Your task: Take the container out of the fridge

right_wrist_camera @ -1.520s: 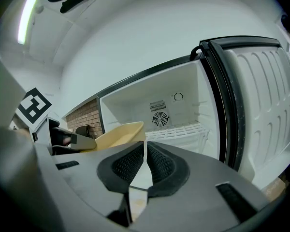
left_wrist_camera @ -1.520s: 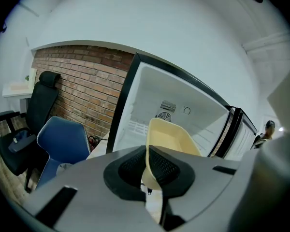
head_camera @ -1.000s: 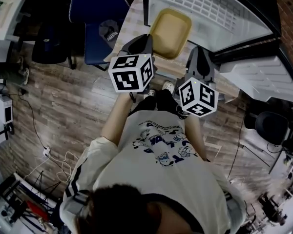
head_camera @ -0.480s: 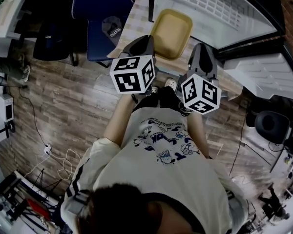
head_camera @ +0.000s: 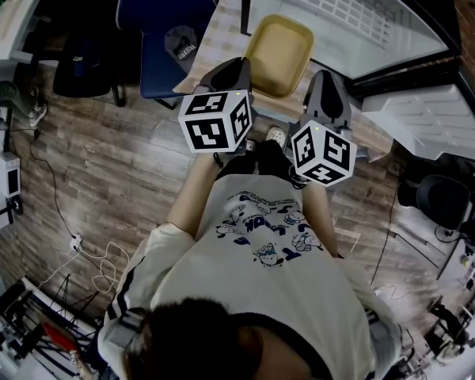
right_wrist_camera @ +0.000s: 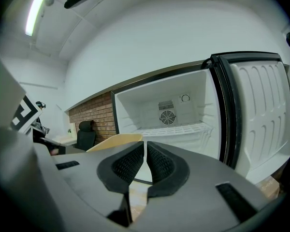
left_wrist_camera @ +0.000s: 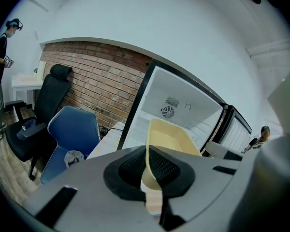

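Yellow container (head_camera: 279, 54), upper centre: my left gripper (left_wrist_camera: 148, 168) is pinching its thin rim (right gripper (right_wrist_camera: 145, 161) closed, empty), risking pivot and slip.

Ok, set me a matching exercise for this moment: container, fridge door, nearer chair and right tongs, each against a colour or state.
Things:
1. container
2. fridge door
3. nearer chair
4. right tongs

Colour or state:
A. blue
B. swung open
C. shut, nothing between
D. rim pinched in the left tongs

Pairs: 1-D, 2-B, 3-A, 4-C
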A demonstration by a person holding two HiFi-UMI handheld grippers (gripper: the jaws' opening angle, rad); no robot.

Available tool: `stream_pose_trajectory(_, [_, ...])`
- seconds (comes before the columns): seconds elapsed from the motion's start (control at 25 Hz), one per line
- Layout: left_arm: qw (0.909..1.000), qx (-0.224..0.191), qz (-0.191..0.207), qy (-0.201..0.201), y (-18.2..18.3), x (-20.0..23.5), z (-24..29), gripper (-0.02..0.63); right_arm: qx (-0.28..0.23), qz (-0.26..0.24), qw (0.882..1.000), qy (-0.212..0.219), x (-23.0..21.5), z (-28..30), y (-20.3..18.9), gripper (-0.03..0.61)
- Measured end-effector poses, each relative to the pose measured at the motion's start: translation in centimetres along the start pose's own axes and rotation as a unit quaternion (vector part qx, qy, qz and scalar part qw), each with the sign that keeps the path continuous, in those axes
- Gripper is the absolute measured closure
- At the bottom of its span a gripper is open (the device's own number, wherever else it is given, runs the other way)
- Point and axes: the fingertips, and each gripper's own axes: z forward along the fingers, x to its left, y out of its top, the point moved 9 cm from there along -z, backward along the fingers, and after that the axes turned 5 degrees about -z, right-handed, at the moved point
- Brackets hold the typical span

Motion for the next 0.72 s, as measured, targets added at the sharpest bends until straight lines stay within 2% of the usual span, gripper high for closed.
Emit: stream_pose_trajectory(0.72, [1.0, -0.001, 0.004, -0.005, 0.21, -0.81, 0.28, 0.584, -0.004, 0.005, 1.0, -0.006, -0.54, -0.22, 0.34, 0.535])
